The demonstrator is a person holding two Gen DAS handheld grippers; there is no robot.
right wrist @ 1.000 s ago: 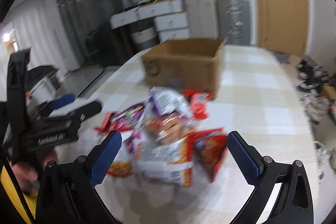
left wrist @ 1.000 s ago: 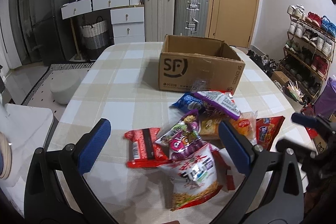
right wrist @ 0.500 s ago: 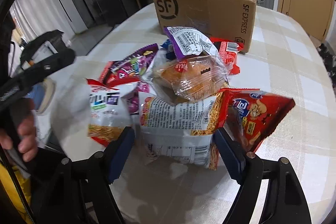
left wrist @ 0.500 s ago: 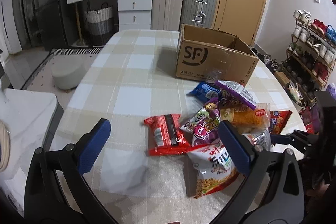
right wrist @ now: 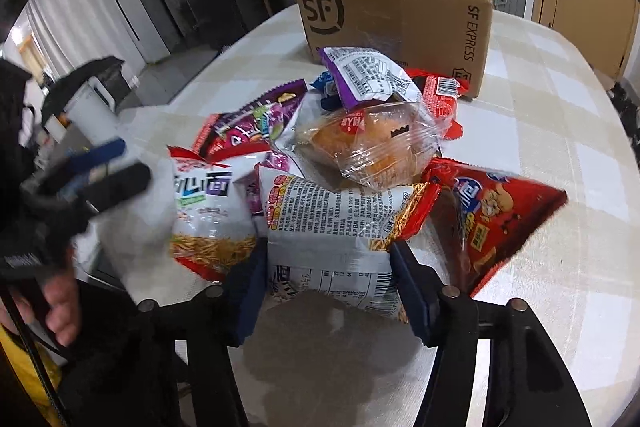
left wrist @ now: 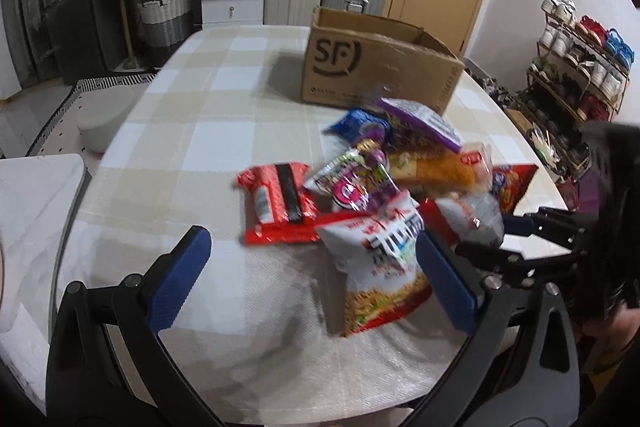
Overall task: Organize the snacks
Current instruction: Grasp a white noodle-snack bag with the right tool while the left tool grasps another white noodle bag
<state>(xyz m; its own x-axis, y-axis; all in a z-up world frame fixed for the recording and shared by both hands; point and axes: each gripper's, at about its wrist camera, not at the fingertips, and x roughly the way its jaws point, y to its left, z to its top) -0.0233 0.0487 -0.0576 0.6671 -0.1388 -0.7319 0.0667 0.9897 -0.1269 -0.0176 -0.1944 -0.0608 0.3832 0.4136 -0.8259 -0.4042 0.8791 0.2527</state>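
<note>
A: Start at the left. What is the left gripper (left wrist: 308,279) doing?

B: It hangs over the checked table (left wrist: 192,131) with its blue pads spread wide and nothing between them. The right-hand pad sits in front of a white noodle bag (left wrist: 380,259); whether it touches the bag I cannot tell.

A: And the snacks?

B: All heaped in one pile in front of the box (left wrist: 376,71), which stands open-topped further back on the table. At the pile's left edge lies a red pack (left wrist: 276,203), then a purple bag (left wrist: 356,183), a bun (right wrist: 372,143) in clear wrap on top, and a red bag (right wrist: 496,215) at the right edge.

A: The right gripper (right wrist: 328,283)?

B: Its jaws have just been closing, and they now sit on either side of a second noodle bag (right wrist: 340,227), lying back side up at the near edge of the pile. Both pads press against the wrapper.

A: Is that bag lifted?

B: I cannot tell; its far end lies under the bun.
</note>
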